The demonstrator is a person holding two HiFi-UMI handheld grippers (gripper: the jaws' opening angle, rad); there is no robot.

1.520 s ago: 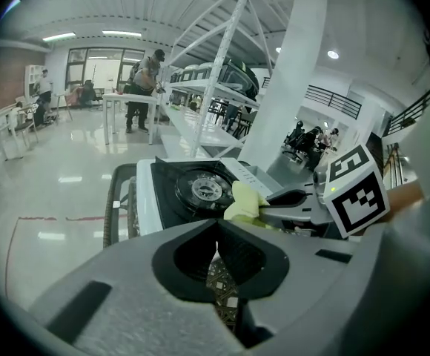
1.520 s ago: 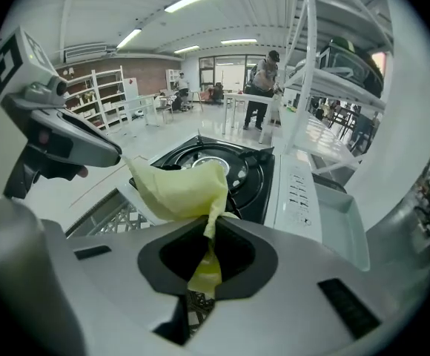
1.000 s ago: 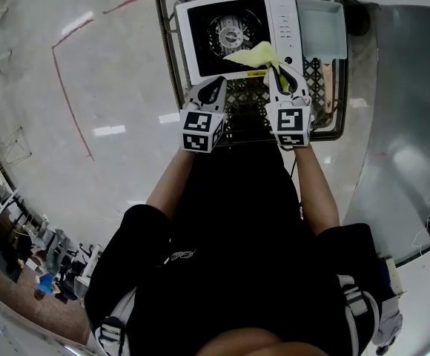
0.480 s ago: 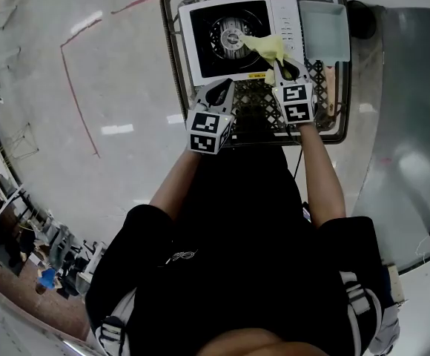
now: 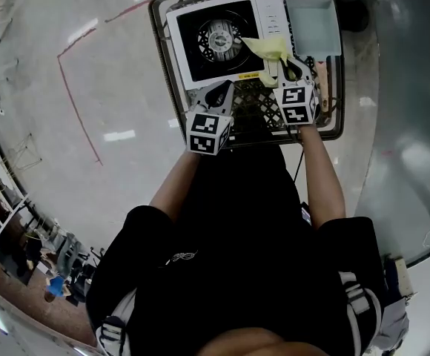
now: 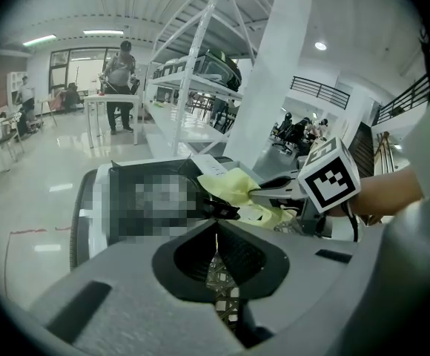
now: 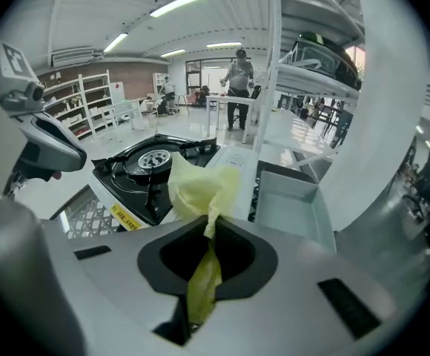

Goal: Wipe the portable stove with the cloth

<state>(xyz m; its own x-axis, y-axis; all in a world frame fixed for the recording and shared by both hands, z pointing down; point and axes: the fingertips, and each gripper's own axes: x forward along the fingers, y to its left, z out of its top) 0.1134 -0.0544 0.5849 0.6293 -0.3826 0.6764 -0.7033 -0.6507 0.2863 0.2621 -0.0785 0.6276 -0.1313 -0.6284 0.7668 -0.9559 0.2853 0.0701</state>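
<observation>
burner grate (image 5: 220,37) sticks up mid stove (image 5: 196,59); flat black top around it is passable. tray (image 5: 313,25) sits just beside the stove's right edge, blocking that side. crate lattice (image 5: 253,99) in front, between left gripper (image 5: 216,93) and right gripper (image 5: 291,68), is open. cloth (image 5: 269,48) overhangs the control strip (image 5: 268,10).

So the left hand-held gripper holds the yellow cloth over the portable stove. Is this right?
Not quite. It is the right hand-held gripper that holds the yellow cloth over the portable stove. The right gripper view shows its jaws shut on the cloth. The left hand-held gripper holds nothing.
</observation>
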